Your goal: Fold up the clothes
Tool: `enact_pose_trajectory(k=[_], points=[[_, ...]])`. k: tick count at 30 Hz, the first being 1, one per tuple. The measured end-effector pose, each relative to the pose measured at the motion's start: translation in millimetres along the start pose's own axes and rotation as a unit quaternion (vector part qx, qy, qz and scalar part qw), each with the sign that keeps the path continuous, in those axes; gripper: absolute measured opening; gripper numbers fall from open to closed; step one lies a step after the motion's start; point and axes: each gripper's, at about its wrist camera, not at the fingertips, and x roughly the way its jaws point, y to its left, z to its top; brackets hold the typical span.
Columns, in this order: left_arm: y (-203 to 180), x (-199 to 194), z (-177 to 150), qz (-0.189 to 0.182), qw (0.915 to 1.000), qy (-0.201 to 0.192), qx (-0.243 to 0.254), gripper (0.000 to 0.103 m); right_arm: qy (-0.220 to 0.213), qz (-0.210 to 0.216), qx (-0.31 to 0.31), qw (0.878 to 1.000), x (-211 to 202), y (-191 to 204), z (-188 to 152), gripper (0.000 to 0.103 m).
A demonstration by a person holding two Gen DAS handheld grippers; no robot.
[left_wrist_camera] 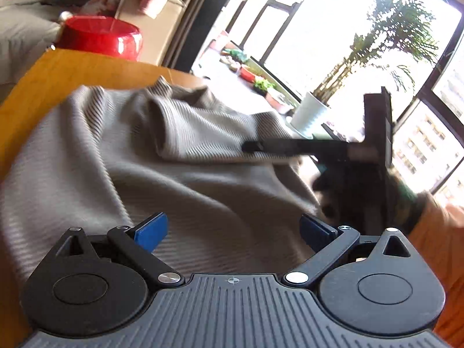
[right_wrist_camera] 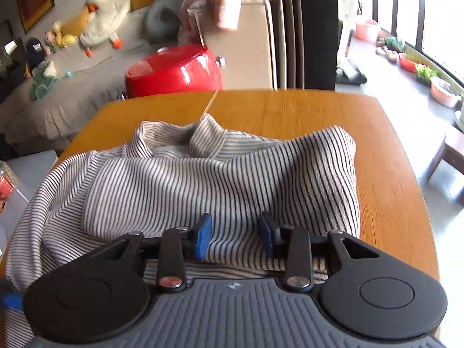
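A: Right wrist view, item 1: striped sweater (right_wrist_camera: 203, 174), lying on the wooden surface (right_wrist_camera: 319, 110), part-folded, 1 flap doubled across the body. Right hand-held gripper (right_wrist_camera: 236, 235): blue pads apart, cloth lying between them, not pinched.

B: Item 2, left wrist view: left hand-held gripper (left_wrist_camera: 233, 232), jaws wide apart over the sweater's near side, holding nothing. Right tool reaches across the far fold.

A: Risk, my reading: the released flap may spring back or slide, since ribbed knit sits bunched at the collar (right_wrist_camera: 207, 136).

B: Also, overhanging cloth at the near edge could drag the fold askew.
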Motion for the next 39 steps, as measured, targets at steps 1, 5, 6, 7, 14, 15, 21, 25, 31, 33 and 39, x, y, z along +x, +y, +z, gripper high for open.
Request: enact_pose_trajectory(k=[1,5,6,7,14,15,21,25,31,33,39], points=[[3,-7,5,0.009,0.9999,-0.009,0.001,0.100,-0.004,0.009,-0.002,1.000,-11,4,-3,0.035],[20,-35,23,0.051,0.9977,-0.044,-0.008,0.101,0.016,0.123,0.007,0.992,-61,22,-23,0.036],[24,-41,28,0.061,0.9967,-0.052,-0.012,0.101,0.033,0.166,0.012,0.985,-72,29,-31,0.036],[27,-46,31,0.067,0.9959,-0.059,-0.017,0.101,0.061,0.206,0.020,0.976,-77,37,-42,0.036],[26,-65,43,0.082,0.9924,-0.085,-0.033,0.101,0.199,0.331,0.125,0.914,-62,82,-107,0.036],[24,-65,43,0.083,0.9924,-0.086,-0.032,0.101,0.196,0.330,0.139,0.913,-55,85,-109,0.036],[35,-76,46,0.105,0.9870,-0.109,-0.055,0.101,0.104,0.315,0.096,0.938,-55,110,-71,0.004],[48,-81,51,0.115,0.9817,-0.127,-0.083,0.101,-0.030,0.262,0.020,0.964,-97,98,-10,0.003],[48,-62,58,0.115,0.9832,-0.116,-0.082,0.101,-0.171,0.086,-0.016,0.981,-133,30,61,0.000],[44,-50,60,0.111,0.9853,-0.106,-0.074,0.101,-0.168,0.057,0.011,0.984,-129,2,63,0.000],[38,-24,52,0.107,0.9890,-0.078,-0.065,0.101,-0.041,0.123,0.091,0.987,-79,-46,33,0.016]])
